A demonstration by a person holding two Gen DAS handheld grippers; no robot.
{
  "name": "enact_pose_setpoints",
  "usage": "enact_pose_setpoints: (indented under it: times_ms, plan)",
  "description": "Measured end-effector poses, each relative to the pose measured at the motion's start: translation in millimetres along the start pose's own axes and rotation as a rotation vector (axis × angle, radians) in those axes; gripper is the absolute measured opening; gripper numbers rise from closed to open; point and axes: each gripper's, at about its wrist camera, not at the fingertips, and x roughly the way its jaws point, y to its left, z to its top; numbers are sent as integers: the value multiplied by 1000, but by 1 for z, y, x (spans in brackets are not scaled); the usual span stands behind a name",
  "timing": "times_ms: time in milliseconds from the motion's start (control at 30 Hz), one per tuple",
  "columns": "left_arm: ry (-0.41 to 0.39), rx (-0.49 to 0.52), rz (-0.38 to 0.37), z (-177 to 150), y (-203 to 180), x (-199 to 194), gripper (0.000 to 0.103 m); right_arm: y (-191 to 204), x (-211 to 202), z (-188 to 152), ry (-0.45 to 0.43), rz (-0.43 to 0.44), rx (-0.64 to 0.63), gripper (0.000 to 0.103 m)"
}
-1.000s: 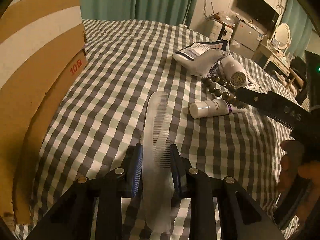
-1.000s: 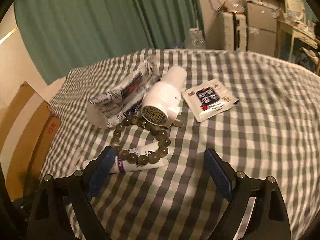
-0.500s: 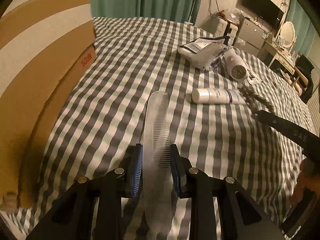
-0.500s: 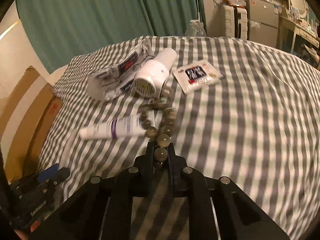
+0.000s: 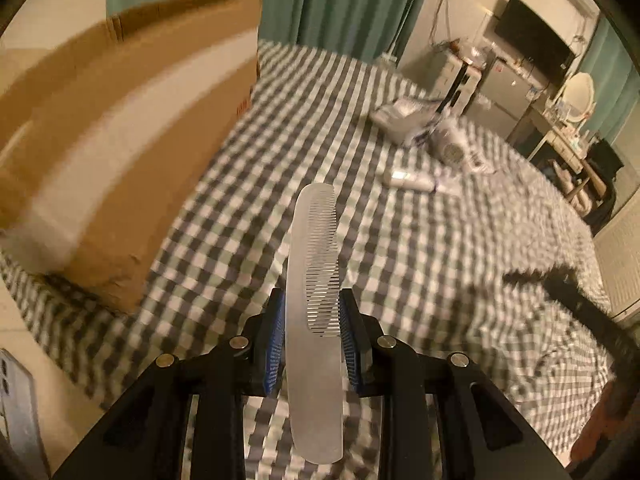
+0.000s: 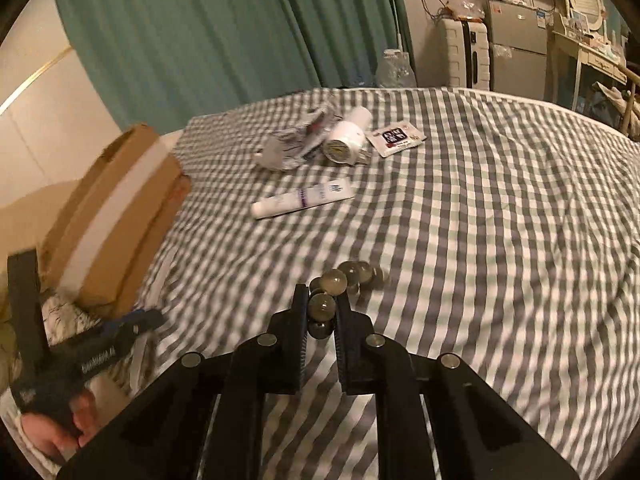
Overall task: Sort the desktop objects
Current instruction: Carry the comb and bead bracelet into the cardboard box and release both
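Observation:
My left gripper (image 5: 313,308) is shut on a clear plastic comb (image 5: 314,280) and holds it lengthwise above the checked bedspread (image 5: 420,264), near the cardboard box (image 5: 120,132). My right gripper (image 6: 322,308) is shut on a bead bracelet (image 6: 334,282) that hangs above the bedspread (image 6: 480,220). The left gripper also shows at the lower left of the right wrist view (image 6: 120,332). A white tube (image 6: 302,200), a white hair dryer (image 6: 346,142), a crumpled packet (image 6: 294,146) and a flat sachet (image 6: 396,138) lie further back on the bed.
The cardboard box (image 6: 116,212) stands at the bed's left edge. Teal curtains (image 6: 224,28), a suitcase (image 6: 466,54), cabinets and a dresser with a mirror stand beyond the bed. A phone-like object (image 5: 16,420) lies at the lower left.
Both grippers have lifted and drawn back from the pile. The right gripper closed on the bracelet and carried it off the tube. The left gripper with the comb moved toward the box.

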Motion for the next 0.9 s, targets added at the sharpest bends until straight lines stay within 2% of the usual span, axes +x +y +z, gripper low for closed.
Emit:
enact_pose_setpoints:
  times_ms: [167,367,467,633,767,800,900]
  plan:
    - [-47,-4,-40,11,4,-44,26,27,-38,-3,-50,3,-26,11]
    - [-143,60,-62,47,15,-103,26,73,-70,12,-97,15,-113,11]
    - [-190,79,-65,67,29,-127,26,109,-80,28,-122,70,-166,11]
    - [-237,121,16,101,65,-145,26,182,-86,61,-164,130,-312,11]
    - [-256,120,96,125,101,-141,26,238,-78,93,-195,245,-380,11]
    - [-254,119,106,128,108,-139,26,255,-68,103,-189,272,-391,11]
    - [-232,106,141,135,131,-126,26,287,-37,117,-153,274,-408,11]
